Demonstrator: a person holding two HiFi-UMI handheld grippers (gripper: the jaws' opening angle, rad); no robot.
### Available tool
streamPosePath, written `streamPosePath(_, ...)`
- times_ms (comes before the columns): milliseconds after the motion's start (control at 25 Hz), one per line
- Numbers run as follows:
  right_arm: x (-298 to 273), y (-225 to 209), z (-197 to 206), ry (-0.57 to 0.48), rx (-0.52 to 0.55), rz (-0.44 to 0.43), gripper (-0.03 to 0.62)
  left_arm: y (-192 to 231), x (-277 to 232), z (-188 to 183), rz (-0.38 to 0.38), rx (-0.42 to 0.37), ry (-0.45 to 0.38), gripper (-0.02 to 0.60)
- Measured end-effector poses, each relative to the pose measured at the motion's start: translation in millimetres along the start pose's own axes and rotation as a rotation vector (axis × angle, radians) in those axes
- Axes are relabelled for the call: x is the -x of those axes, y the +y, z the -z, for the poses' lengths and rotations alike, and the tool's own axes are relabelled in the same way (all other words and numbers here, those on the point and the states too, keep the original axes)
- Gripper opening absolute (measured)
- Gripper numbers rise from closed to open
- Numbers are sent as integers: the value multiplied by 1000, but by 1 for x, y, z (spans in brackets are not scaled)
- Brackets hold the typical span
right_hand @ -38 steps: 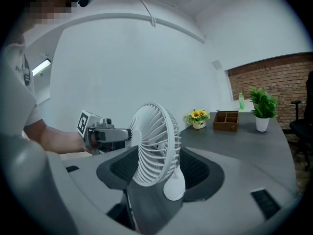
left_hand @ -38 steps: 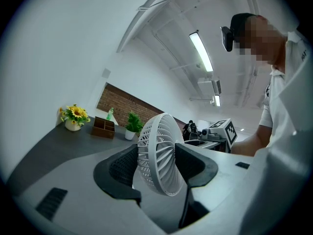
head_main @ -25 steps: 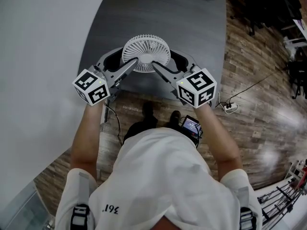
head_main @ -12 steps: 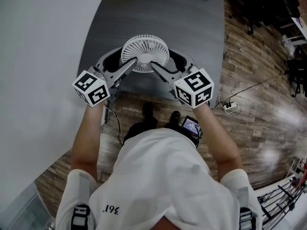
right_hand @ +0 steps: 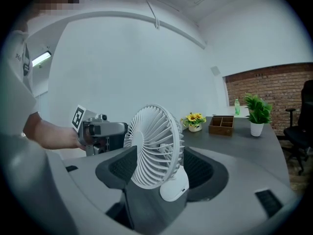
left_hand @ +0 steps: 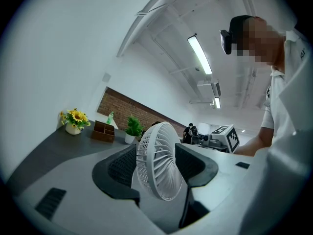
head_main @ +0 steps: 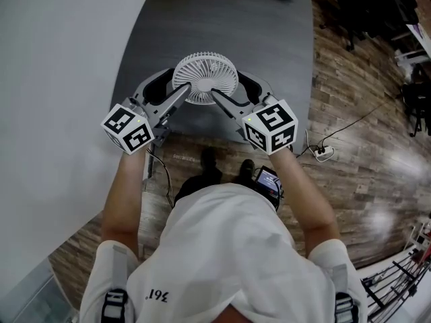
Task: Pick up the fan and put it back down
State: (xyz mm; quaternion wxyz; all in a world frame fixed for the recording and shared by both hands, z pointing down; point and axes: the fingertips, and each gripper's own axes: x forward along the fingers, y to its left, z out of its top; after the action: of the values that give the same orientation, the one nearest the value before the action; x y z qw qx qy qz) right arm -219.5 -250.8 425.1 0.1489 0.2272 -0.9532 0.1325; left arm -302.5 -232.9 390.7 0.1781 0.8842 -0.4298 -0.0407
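A white fan (head_main: pixel 205 78) with a round grille stands upright over the near edge of the dark grey table (head_main: pixel 222 25). Both grippers reach at it from the near side. My left gripper (head_main: pixel 180 81) has the fan (left_hand: pixel 159 168) between its jaws, the pads close on both sides; contact is unclear. My right gripper (head_main: pixel 230 85) also has the fan (right_hand: pixel 154 153) between its jaws, which are opening, with a slim gap at the right pad. The fan's foot (right_hand: pixel 173 187) is hidden from above, so I cannot tell whether it rests on the table.
At the table's far end stand a pot of yellow flowers (right_hand: pixel 194 121), a wooden box (right_hand: pixel 221 125) and a potted plant (right_hand: pixel 257 114). A white wall (head_main: pixel 54 79) runs along the left. On the wooden floor at right lie a power strip (head_main: pixel 323 151) and a cable.
The fan and both grippers keep their places. The head view has slid slightly, and the right gripper's marker cube has tipped a touch.
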Motion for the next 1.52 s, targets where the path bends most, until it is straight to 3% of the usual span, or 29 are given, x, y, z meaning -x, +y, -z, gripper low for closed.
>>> streamPosePath(680,6,-2,-7,-31,-4,72,313,0,6,0,21,9,-21,249)
streamPosePath(1040,33,-4,-12,-70,-35,143,313,-2,39,-18,-30,29,-66,249)
streamPosePath(1520,70,-18,-8,-81,-57,214,313,-25,46,-20,16,54,-83,249)
